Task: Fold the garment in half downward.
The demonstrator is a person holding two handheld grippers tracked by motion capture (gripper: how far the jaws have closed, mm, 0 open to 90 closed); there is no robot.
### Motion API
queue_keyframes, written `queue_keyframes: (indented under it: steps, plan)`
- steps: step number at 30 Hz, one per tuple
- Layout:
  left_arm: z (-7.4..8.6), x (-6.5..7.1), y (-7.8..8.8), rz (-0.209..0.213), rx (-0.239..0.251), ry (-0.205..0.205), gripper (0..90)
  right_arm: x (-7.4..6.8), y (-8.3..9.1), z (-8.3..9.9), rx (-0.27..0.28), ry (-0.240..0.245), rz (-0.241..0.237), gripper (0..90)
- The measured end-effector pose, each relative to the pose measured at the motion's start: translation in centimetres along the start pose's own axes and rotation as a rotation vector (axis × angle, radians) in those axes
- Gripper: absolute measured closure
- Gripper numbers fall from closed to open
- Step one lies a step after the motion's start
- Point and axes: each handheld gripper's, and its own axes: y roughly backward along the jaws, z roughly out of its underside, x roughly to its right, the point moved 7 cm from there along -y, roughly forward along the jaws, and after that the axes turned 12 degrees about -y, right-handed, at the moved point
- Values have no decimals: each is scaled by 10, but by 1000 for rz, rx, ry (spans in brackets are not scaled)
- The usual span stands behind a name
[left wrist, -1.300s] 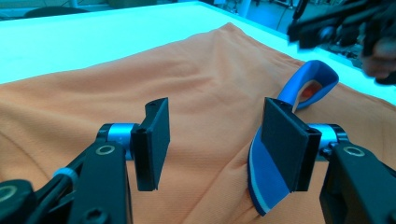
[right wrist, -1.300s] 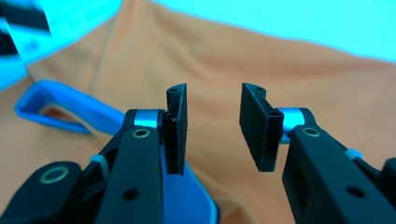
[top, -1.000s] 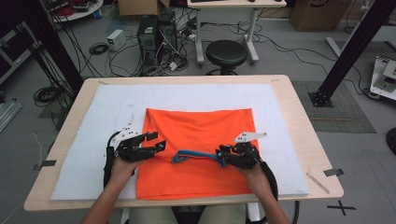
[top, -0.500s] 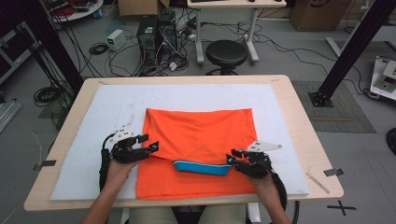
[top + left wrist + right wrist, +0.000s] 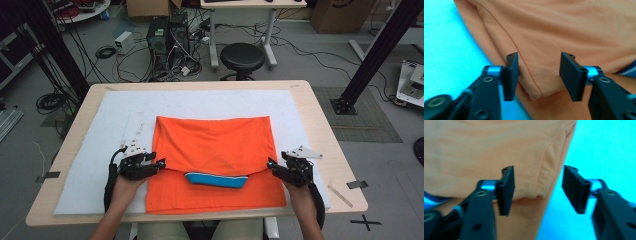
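Left gripper (image 5: 161, 163): I see its jaws apart, just been closing, a folded shirt corner between them but the pads not pressing on it.
Right gripper (image 5: 270, 163): jaws apart, just been opening; in its own view the shirt's folded corner (image 5: 537, 192) lies between the pads, free of both.
Shirt (image 5: 215, 145): orange, flat on the white mat (image 5: 100, 150), near half of the table (image 5: 320, 110); far part folded toward me, blue collar (image 5: 216, 179) peeking out at the fold's middle.
Edges: I have the fold running straight from one gripper to the other; shirt's left and right sides lie well inside the mat.
Room: I see bare mat beyond the shirt and to both sides, more on the left.
Hands: I see both forearms coming in from the near edge, grippers low and pointing inward at each other.
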Motion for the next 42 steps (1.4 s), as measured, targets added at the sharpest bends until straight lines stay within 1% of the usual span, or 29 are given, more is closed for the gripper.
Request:
queue_keyframes:
  steps: [1, 2, 3, 4, 5, 6, 8, 9, 10, 11, 12, 13, 18, 19, 23, 24, 25, 26, 27, 30, 31, 32, 33, 34, 35, 37, 38, 39, 42]
  plan:
    - [1, 0, 0, -2, -11, -9, 604, -3, -2, 3, -27, 13, -15, 582]
    - [1, 1, 0, -10, -10, -15, 604, -3, -2, 3, -27, 13, -15, 582]
    - [1, 3, -1, -21, -20, -36, 688, -4, -6, 6, -50, 31, -6, 644]
    - [1, 3, -1, -21, -20, -36, 712, -4, -6, 6, -50, 31, -6, 644]
    - [1, 4, -1, -25, -27, -46, 738, -3, -11, 10, -82, 29, -1, 658]
    - [2, 4, -1, -29, -32, -55, 738, -3, -11, 10, -82, 29, -1, 658]
    - [1, 6, -1, -38, -33, -74, 789, -1, -16, 15, -108, 31, 15, 672]
    - [1, 7, -1, -42, -32, -84, 821, 0, -15, 15, -103, 39, 20, 688]
    - [1, 7, 0, -45, -31, -93, 821, 0, -15, 15, -103, 39, 20, 688]
    - [1, 8, 1, -49, -26, -96, 832, -1, -15, 15, -103, 56, 30, 693]
    - [1, 8, 2, -48, -22, -98, 837, -1, -15, 15, -101, 67, 35, 730]
    - [1, 8, 3, -46, -16, -95, 841, -3, -15, 16, -106, 75, 21, 808]
    - [1, 6, 13, -21, 33, -59, 841, -5, -12, 16, -104, 87, 8, 875]
    - [1, 6, 15, -17, 42, -52, 842, -4, -10, 15, -100, 77, -9, 879]
    - [0, 8, 23, 9, 70, -30, 843, -3, -3, 12, -84, 59, -33, 883]
    - [0, 9, 25, 21, 80, -22, 843, -3, -3, 12, -84, 59, -33, 883]
    - [0, 11, 31, 40, 95, -15, 844, -4, 2, 10, -71, 56, -47, 884]
    - [0, 11, 31, 40, 95, -15, 844, -4, 2, 10, -71, 56, -47, 884]
    - [-1, 11, 34, 53, 105, -6, 844, -4, 9, 8, -57, 45, -61, 884]
    - [-3, 12, 44, 91, 143, 27, 844, -5, 15, 7, -43, 42, -71, 884]
    - [-5, 12, 50, 104, 161, 35, 844, -7, 23, 8, -34, 43, -80, 884]
    - [-5, 12, 50, 104, 161, 35, 844, -7, 23, 8, -34, 43, -80, 884]
    - [-7, 14, 56, 122, 178, 37, 844, -9, 31, 7, -22, 49, -87, 884]
    - [-7, 14, 56, 122, 178, 37, 844, -9, 31, 7, -22, 49, -87, 884]
    - [-8, 15, 59, 136, 184, 42, 844, -10, 35, 6, -16, 52, -93, 885]
    - [-10, 18, 64, 158, 188, 37, 844, -13, 47, 3, 1, 55, -108, 885]
    - [-10, 20, 67, 165, 192, 36, 844, -13, 47, 3, 1, 55, -108, 885]
    - [-10, 23, 72, 179, 198, 31, 844, -16, 55, 1, 14, 56, -116, 885]
    - [-9, 26, 78, 198, 204, 39, 844, -18, 62, 0, 19, 65, -120, 885]
